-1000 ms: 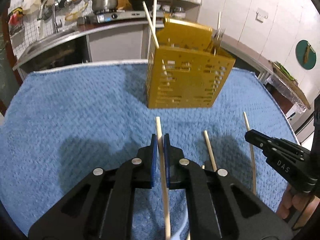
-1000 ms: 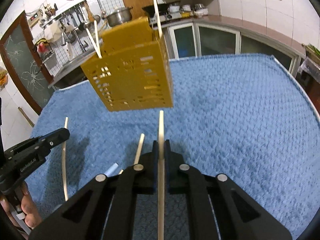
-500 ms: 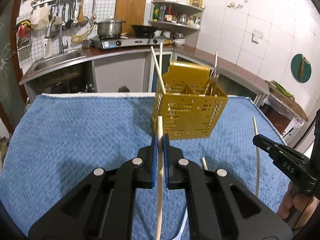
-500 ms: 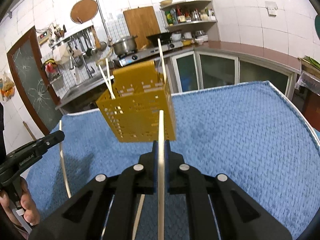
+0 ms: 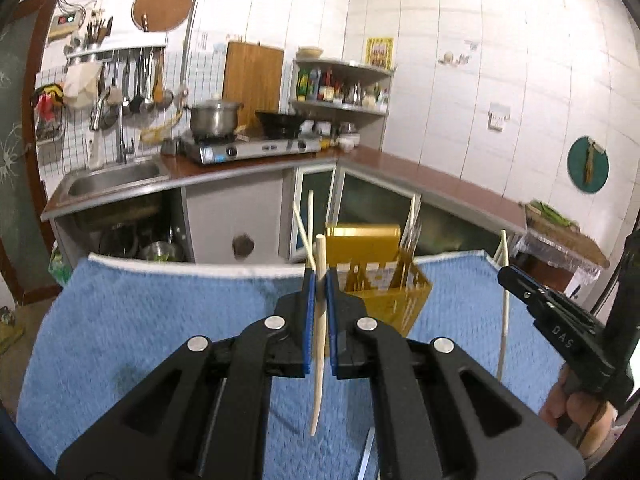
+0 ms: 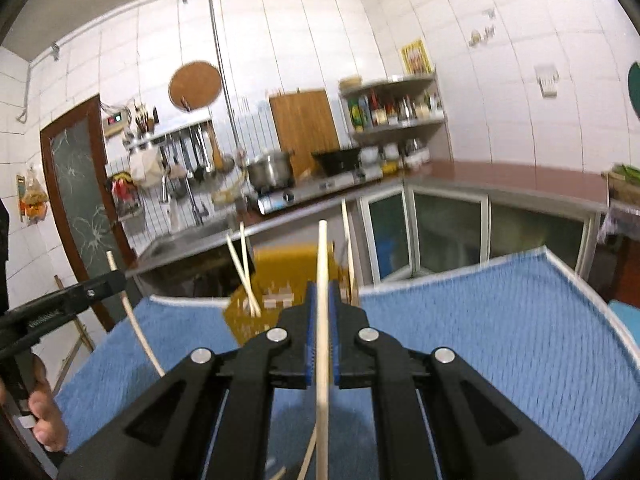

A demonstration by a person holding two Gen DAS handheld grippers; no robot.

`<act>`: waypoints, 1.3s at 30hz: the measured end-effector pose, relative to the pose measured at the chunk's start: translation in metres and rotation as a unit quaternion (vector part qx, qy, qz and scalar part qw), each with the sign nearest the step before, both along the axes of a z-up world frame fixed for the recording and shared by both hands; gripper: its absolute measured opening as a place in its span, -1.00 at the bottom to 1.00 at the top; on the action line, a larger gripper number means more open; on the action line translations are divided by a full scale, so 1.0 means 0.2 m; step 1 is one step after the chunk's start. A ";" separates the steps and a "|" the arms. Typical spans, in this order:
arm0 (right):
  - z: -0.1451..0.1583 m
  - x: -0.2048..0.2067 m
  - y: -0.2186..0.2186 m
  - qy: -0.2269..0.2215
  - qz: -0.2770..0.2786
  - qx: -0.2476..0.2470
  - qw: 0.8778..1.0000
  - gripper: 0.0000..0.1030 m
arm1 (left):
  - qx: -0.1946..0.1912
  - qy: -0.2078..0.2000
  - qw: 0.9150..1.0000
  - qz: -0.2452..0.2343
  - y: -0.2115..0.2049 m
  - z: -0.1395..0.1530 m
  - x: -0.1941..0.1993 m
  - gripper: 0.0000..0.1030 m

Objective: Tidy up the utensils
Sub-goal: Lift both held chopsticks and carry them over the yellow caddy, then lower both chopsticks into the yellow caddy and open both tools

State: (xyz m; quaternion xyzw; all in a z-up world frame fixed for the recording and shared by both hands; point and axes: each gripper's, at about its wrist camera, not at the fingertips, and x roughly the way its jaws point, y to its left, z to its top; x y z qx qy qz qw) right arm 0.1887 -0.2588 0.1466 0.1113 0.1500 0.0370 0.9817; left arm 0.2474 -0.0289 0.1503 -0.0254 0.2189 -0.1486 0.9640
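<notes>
A yellow perforated utensil holder [image 5: 380, 276] stands on the blue towel [image 5: 160, 312], with chopsticks and a fork in it; it also shows in the right wrist view [image 6: 276, 280]. My left gripper [image 5: 319, 280] is shut on a pale wooden chopstick [image 5: 319, 340], raised upright in front of the holder. My right gripper [image 6: 322, 292] is shut on another chopstick [image 6: 322, 340], also raised near the holder. Each gripper shows in the other's view, the right gripper [image 5: 505, 274] and the left gripper [image 6: 120, 278], each with its chopstick.
A loose chopstick [image 6: 306, 458] and part of a metal utensil [image 5: 366, 456] lie on the towel below the grippers. Behind the table are a kitchen counter [image 5: 440, 180], sink [image 5: 112, 174] and stove with a pot [image 5: 214, 118].
Both grippers have lifted their chopsticks off the towel and tilted up, so the views now look level across the kitchen. The holder sits lower and smaller in both views.
</notes>
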 end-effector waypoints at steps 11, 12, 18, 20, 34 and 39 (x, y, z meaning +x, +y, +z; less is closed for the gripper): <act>0.20 0.22 -0.10 -0.089 -0.013 0.028 0.996 -0.88 | -0.013 -0.045 0.999 0.002 -0.03 0.28 0.12 -0.92; 0.22 0.25 -0.10 -0.095 -0.015 0.029 0.995 -0.88 | -0.013 -0.046 0.999 0.003 -0.03 0.29 0.15 -0.92; 0.29 0.39 -0.10 -0.125 -0.020 0.028 0.992 -0.88 | -0.031 -0.064 0.997 -0.001 -0.07 0.37 0.25 -0.92; 0.30 0.41 -0.08 -0.137 -0.021 0.026 0.990 -0.88 | -0.039 -0.075 0.996 -0.005 -0.09 0.39 0.28 -0.92; 0.18 0.62 -0.04 -0.176 -0.021 0.007 0.984 -0.88 | -0.004 -0.076 0.997 -0.009 -0.26 0.12 0.53 -0.92; 0.07 0.66 -0.02 -0.165 -0.024 -0.009 0.986 -0.88 | 0.010 -0.053 0.998 -0.013 -0.28 -0.06 0.60 -0.92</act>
